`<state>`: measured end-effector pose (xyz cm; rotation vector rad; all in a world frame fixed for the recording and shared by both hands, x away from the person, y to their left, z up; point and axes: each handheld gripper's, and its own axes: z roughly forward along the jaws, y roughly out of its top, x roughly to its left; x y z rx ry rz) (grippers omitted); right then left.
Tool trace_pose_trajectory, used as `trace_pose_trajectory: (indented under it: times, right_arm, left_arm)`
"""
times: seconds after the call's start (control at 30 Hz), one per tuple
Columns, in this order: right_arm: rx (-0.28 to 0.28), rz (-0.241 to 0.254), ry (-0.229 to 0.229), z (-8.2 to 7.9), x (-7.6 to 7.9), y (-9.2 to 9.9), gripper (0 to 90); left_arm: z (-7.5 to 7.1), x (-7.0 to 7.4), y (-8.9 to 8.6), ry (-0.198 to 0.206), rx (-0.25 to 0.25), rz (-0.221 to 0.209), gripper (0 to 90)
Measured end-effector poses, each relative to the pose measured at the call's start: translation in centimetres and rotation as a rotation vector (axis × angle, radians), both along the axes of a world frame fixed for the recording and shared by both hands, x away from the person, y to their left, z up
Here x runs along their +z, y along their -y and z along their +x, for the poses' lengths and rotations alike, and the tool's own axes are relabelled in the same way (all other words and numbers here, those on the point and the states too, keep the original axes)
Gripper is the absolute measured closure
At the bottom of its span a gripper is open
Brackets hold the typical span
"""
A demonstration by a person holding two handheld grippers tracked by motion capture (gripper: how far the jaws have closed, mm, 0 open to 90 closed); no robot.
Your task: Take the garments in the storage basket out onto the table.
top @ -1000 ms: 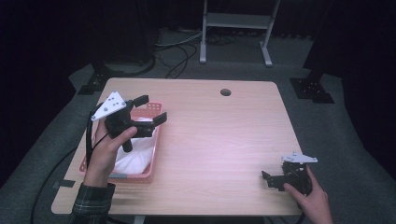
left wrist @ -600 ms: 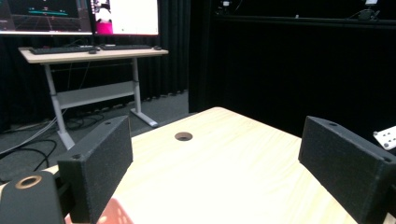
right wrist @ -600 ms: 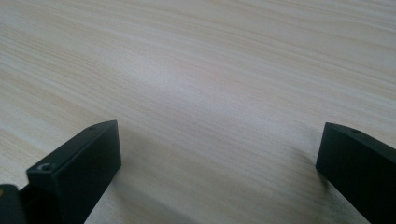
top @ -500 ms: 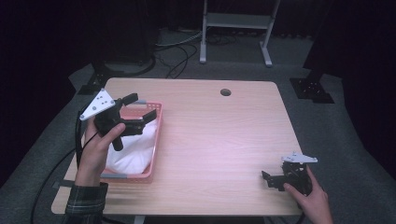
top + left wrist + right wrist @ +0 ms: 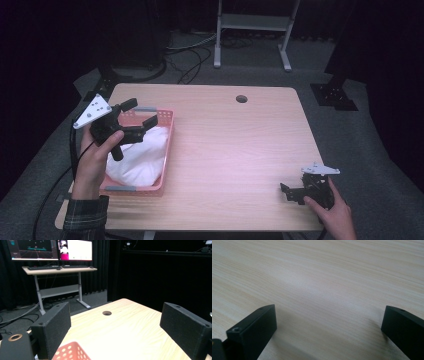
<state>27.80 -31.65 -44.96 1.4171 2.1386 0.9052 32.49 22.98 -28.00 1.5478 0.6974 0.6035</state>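
A pink perforated basket (image 5: 169, 131) sits at the table's left side with white cloth (image 5: 140, 155) bundled inside it. My left gripper (image 5: 139, 114) hovers over the basket's far end, held up by a hand, jaws spread wide with nothing between them. In the left gripper view its jaws frame the bare tabletop, and the basket corner (image 5: 72, 352) peeks in at the bottom. My right gripper (image 5: 288, 192) rests low on the table near the front right corner, open. In the right gripper view its jaws stand wide apart over plain wood (image 5: 324, 290).
The wooden table (image 5: 240, 145) has a round cable hole (image 5: 242, 98) near its far edge. Beyond the table stand a desk frame (image 5: 252, 25) and floor cables (image 5: 190, 55). The left gripper view shows a desk with monitors (image 5: 50, 250) in the background.
My left gripper has drawn back to the left, from above the basket's right side to its far left end. The right gripper has stayed in place.
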Motion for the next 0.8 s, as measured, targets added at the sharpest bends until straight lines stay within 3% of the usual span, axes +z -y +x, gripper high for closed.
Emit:
trace_pose_trajectory:
  times: [0.8]
  right_arm:
    - [0.0,0.0,0.001,0.0,0.0,0.0,0.0]
  left_arm:
    - [-0.2,0.0,-2.8,-0.011,0.05,0.03,9.3]
